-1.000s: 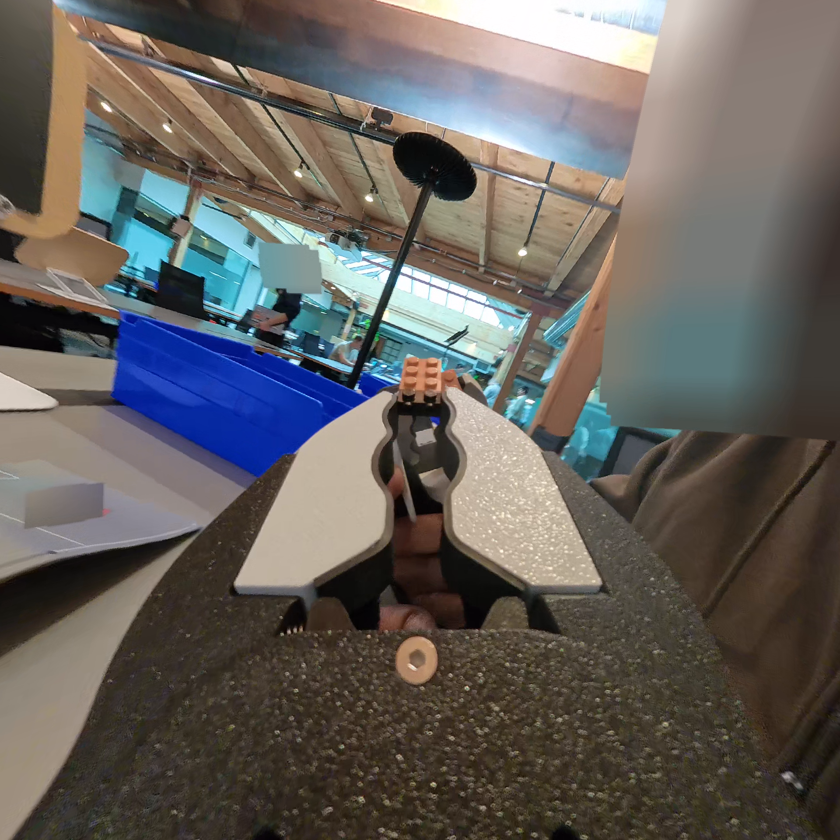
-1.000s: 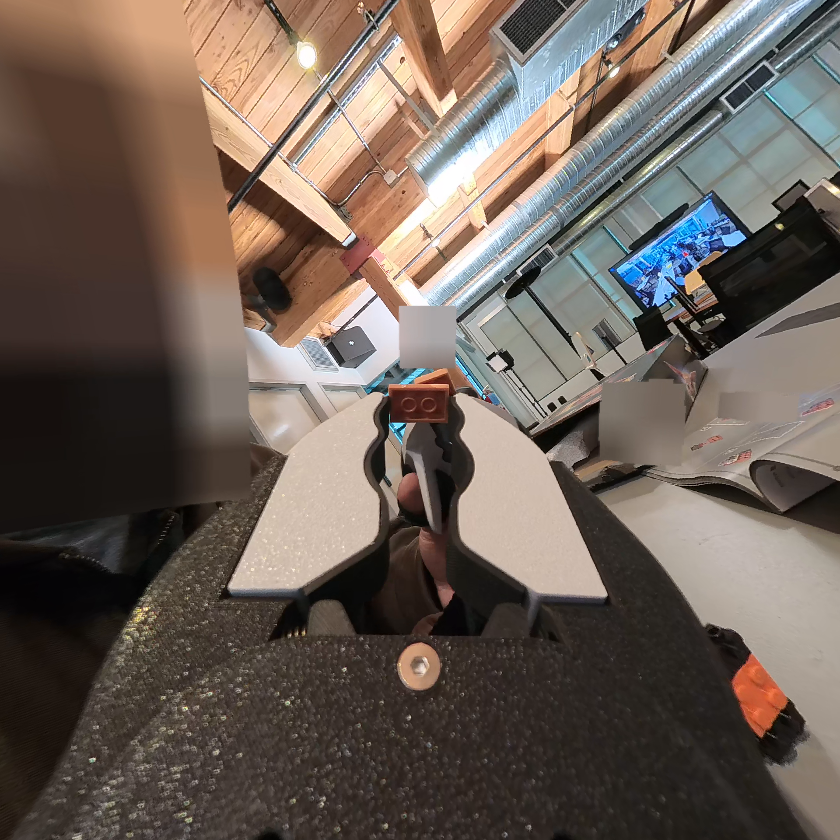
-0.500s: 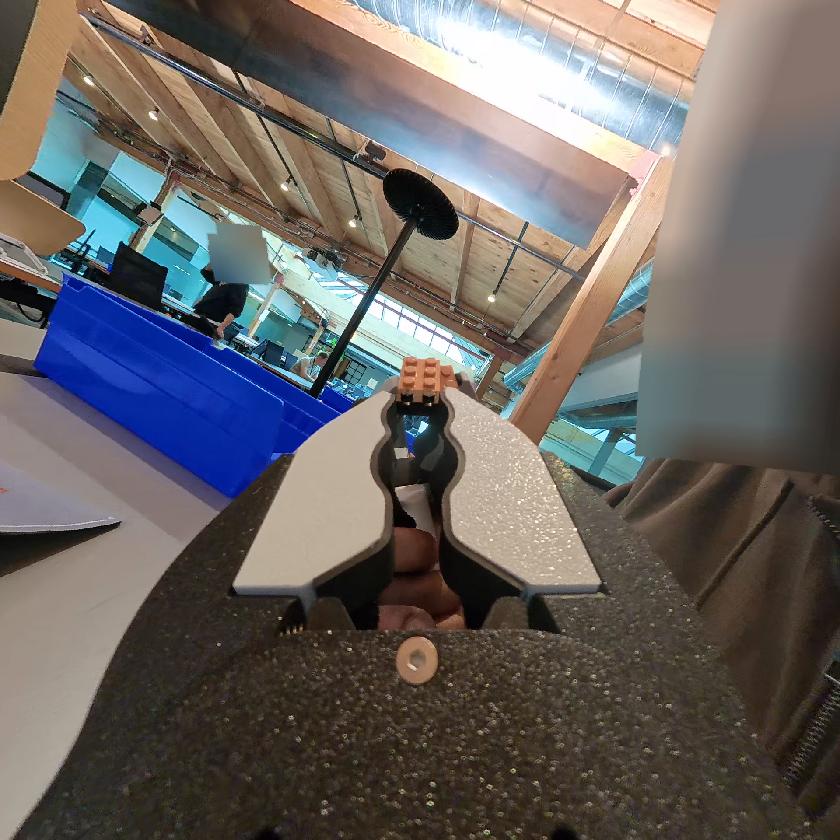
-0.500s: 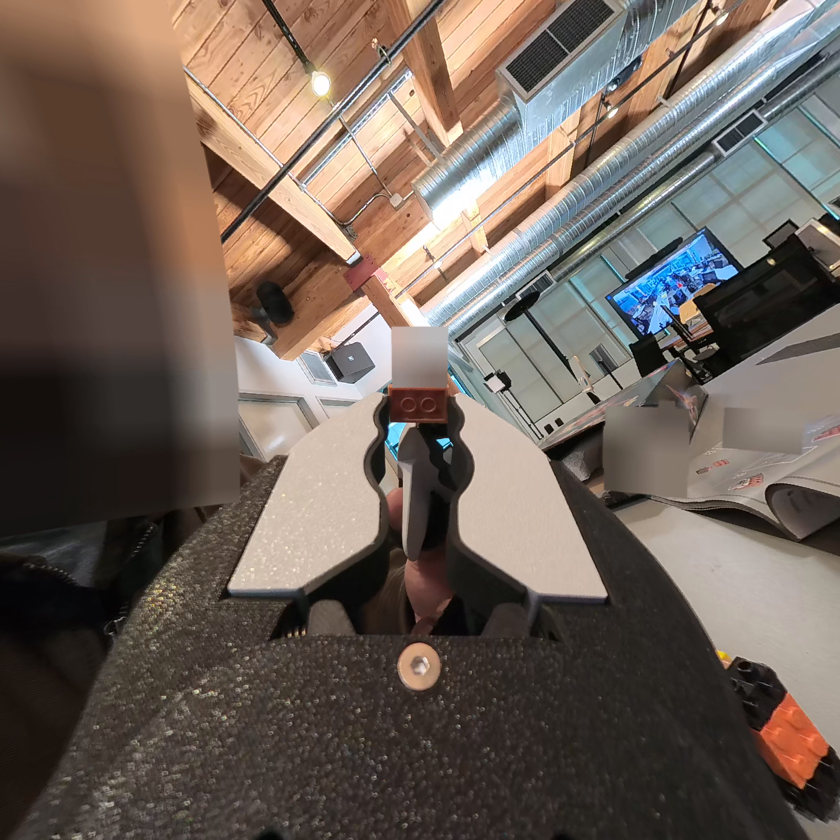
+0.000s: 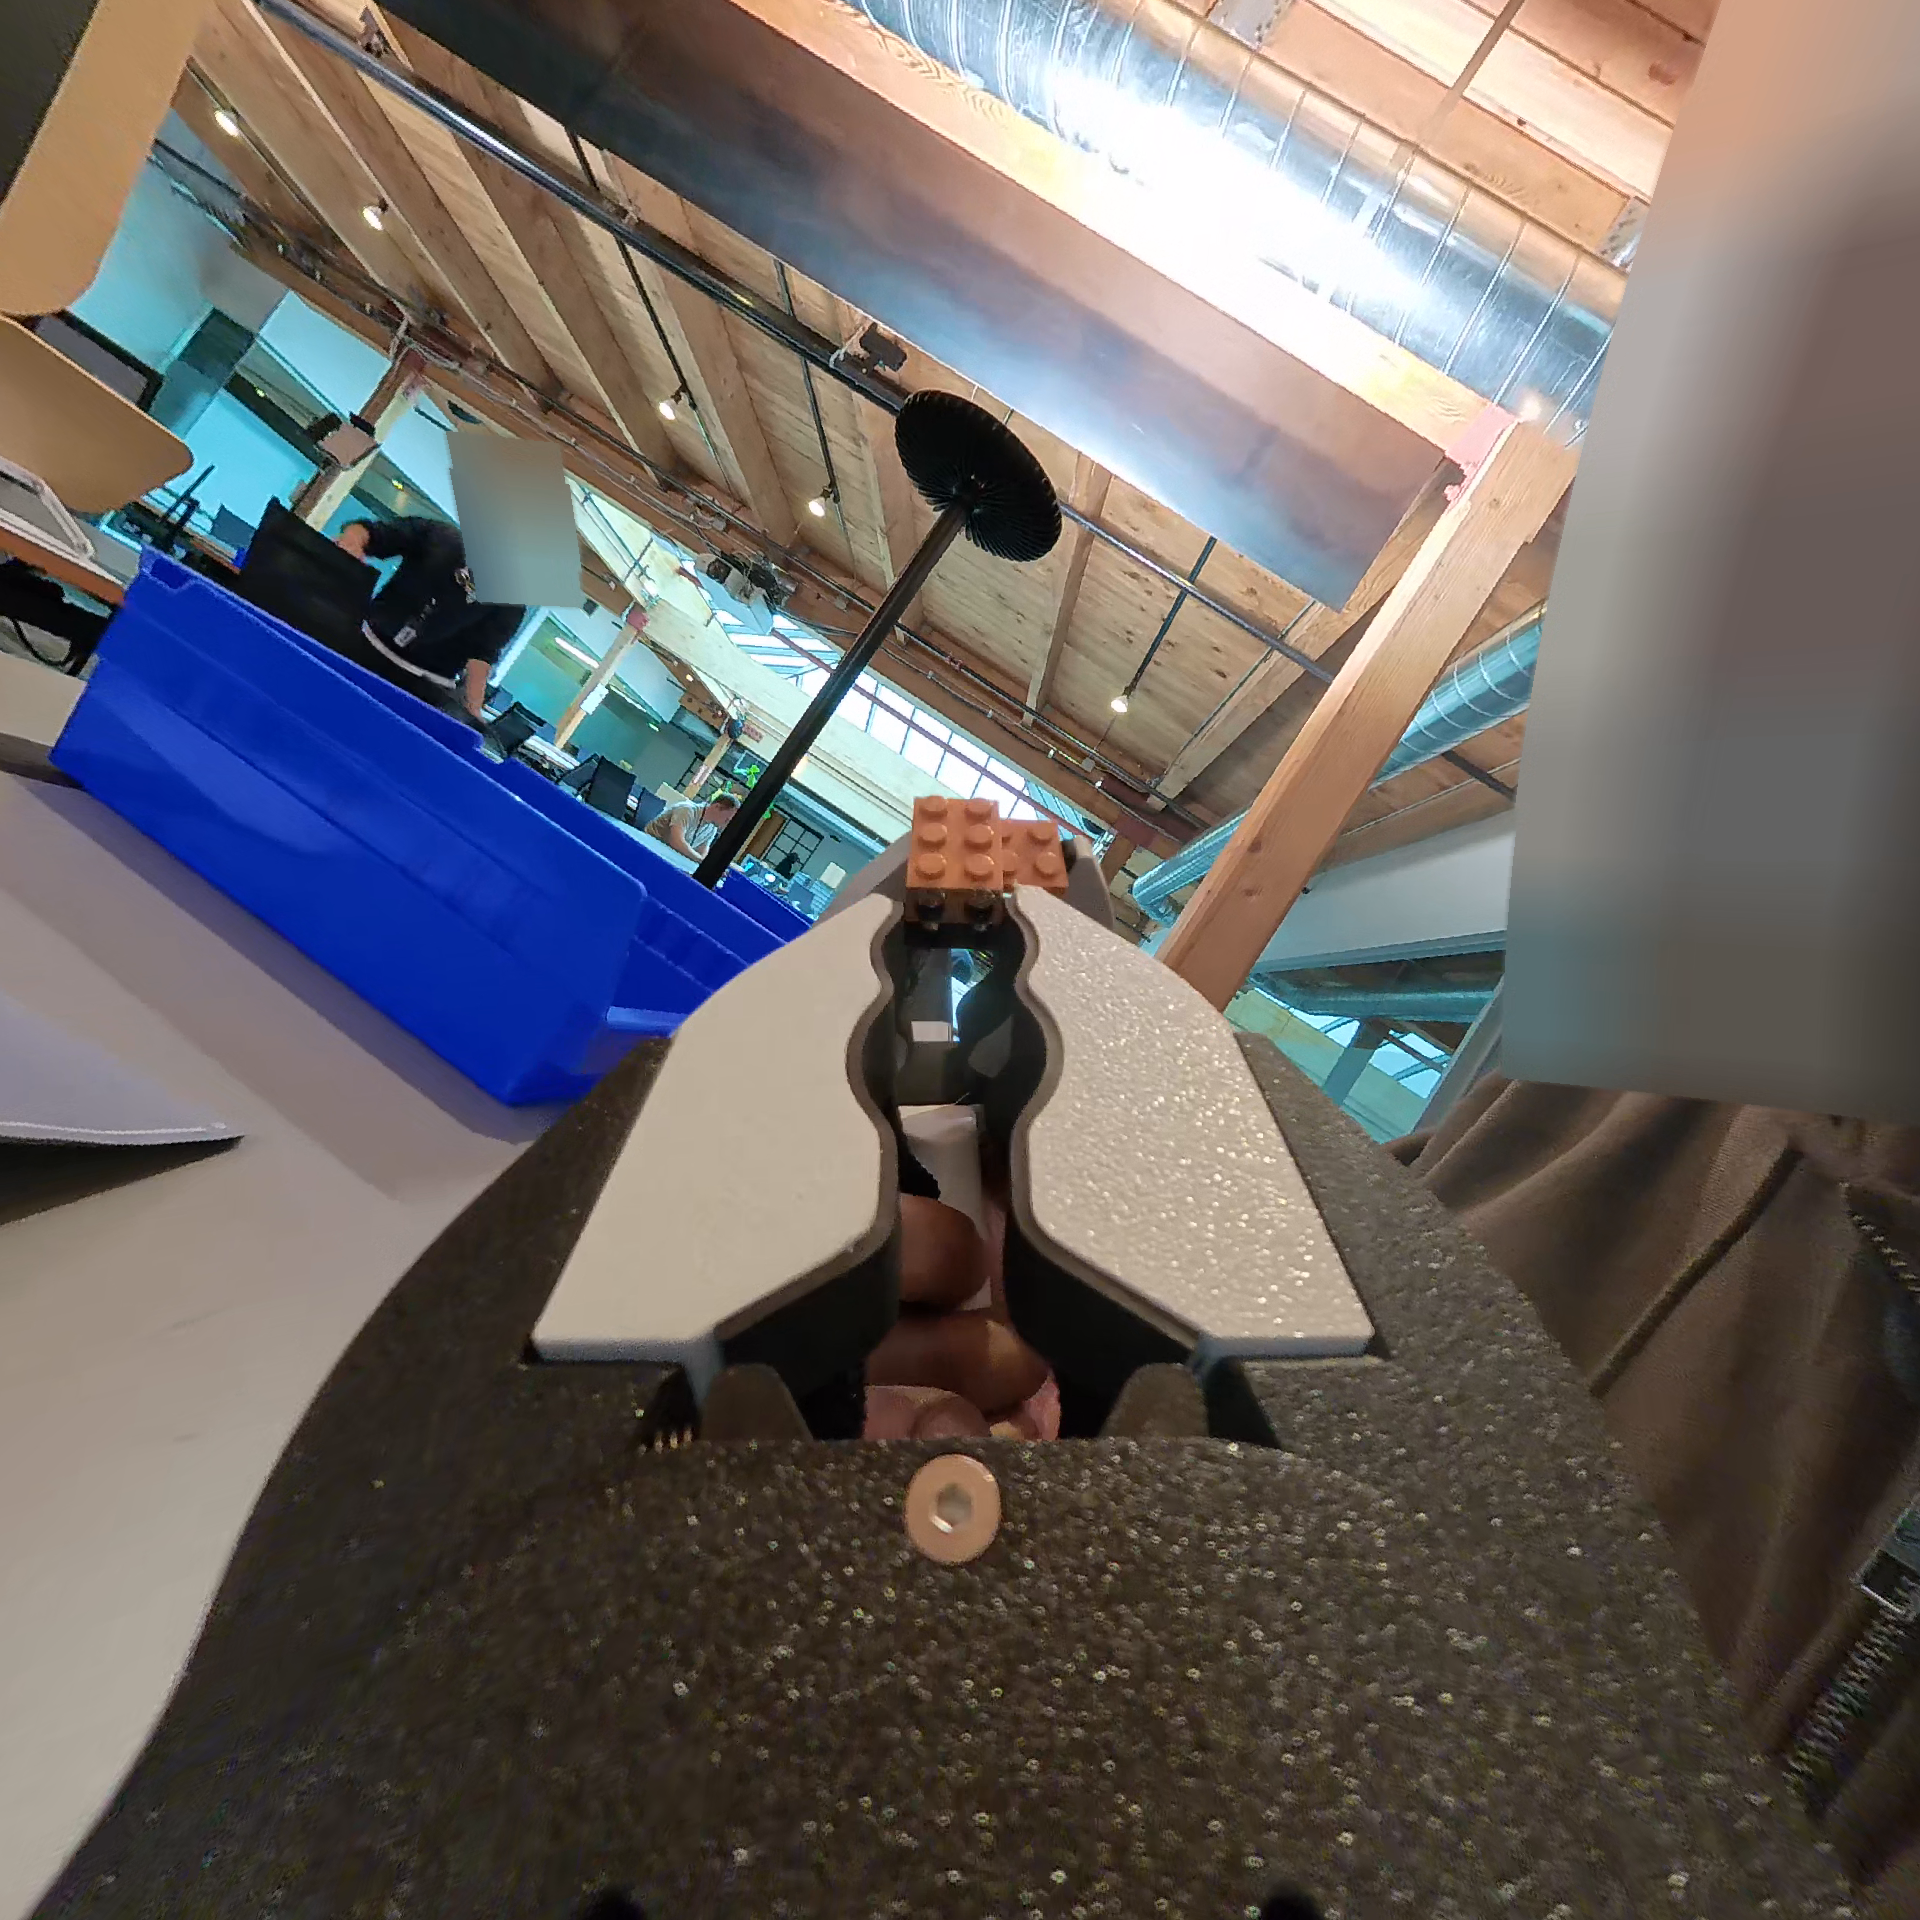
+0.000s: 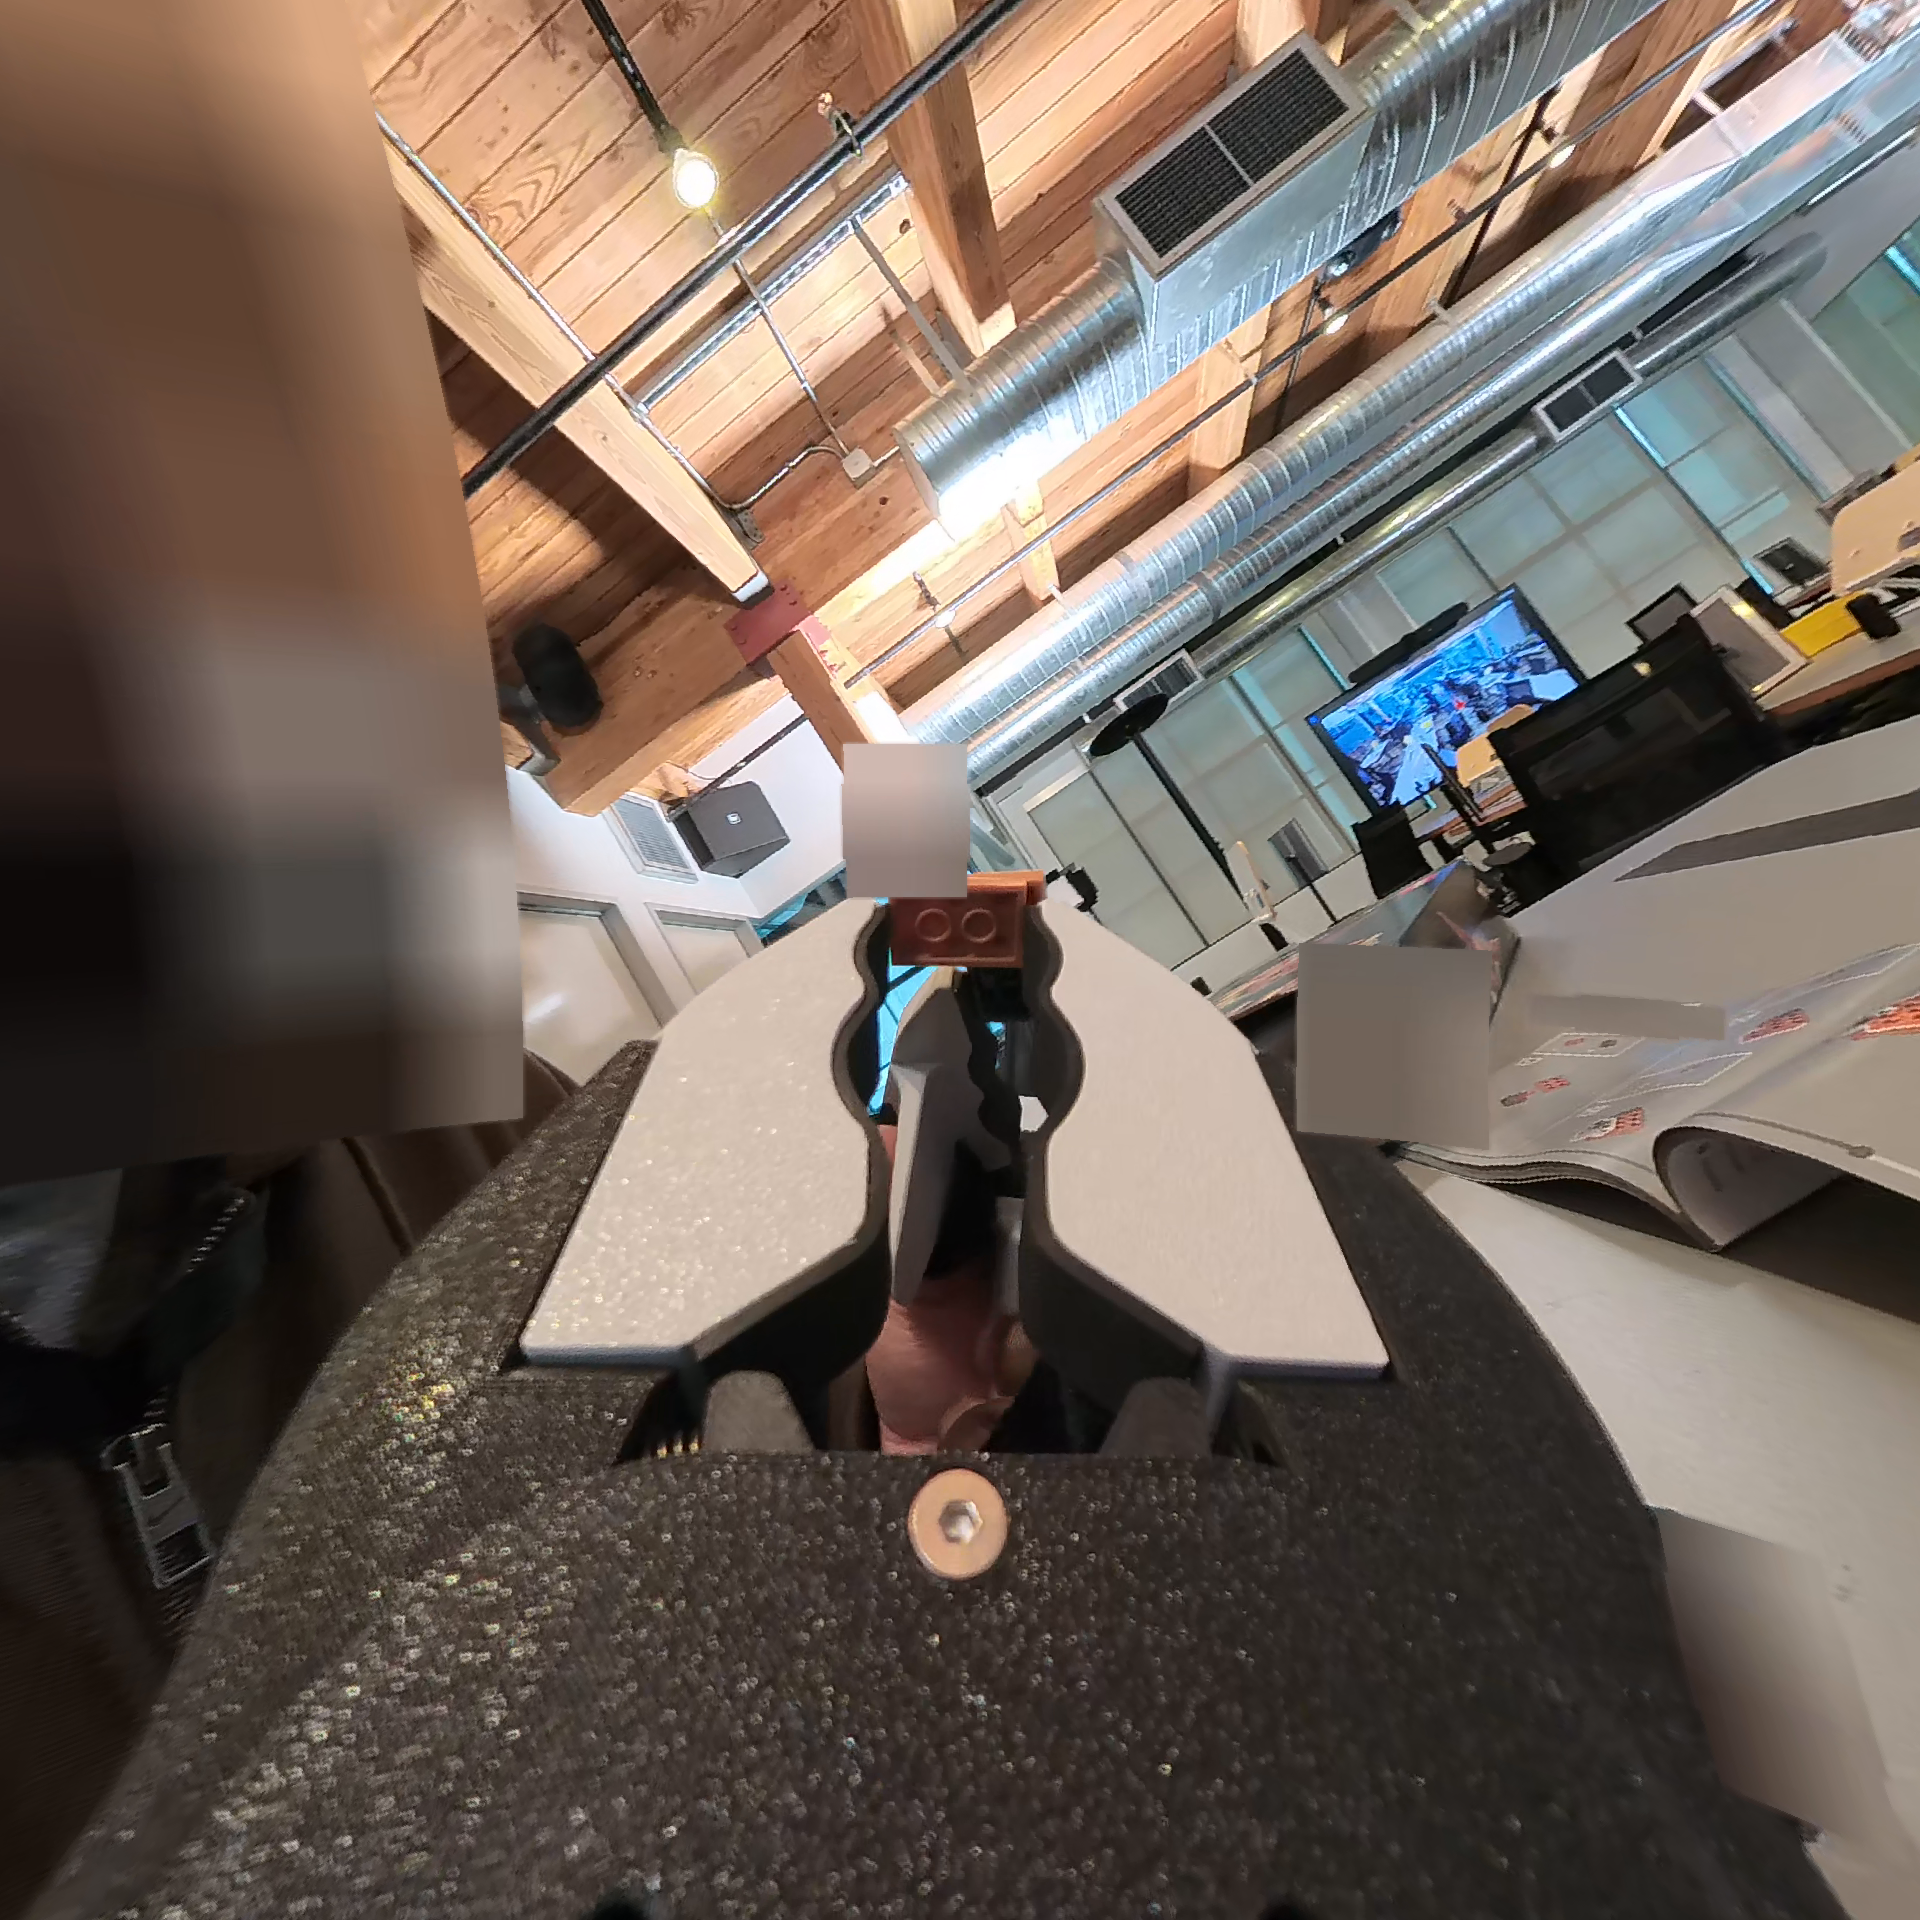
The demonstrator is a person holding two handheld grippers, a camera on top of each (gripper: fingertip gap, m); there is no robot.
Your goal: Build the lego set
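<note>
Both grippers are raised off the table and face each other in front of the person's chest. My left gripper (image 5: 956, 912) is shut on a small Lego piece: a light brown studded plate (image 5: 956, 844) on a black base (image 5: 954, 910). A second brown plate (image 5: 1035, 854) sits just behind it to the right, close to or touching it. My right gripper (image 6: 958, 935) is shut on a reddish-brown plate (image 6: 956, 927), seen from its underside. Just behind it a lighter brown plate (image 6: 1004, 885) meets it. The other gripper's grey fingers (image 6: 935, 1101) show between the jaws.
A blue plastic bin (image 5: 343, 852) stands on the grey table (image 5: 208, 1247) at the left. An open instruction booklet (image 6: 1704, 1101) lies on the table at the right. The person's brown jacket (image 5: 1662, 1351) fills the side of both views. A black floor lamp (image 5: 831, 686) stands behind the bin. Only a small space, under 4 cm, lies between the two pairs of fingers.
Both grippers have tilted further upward, still shut on their pieces. The second brown plate now shows beside the left gripper's piece. The orange and black build has left the right wrist view.
</note>
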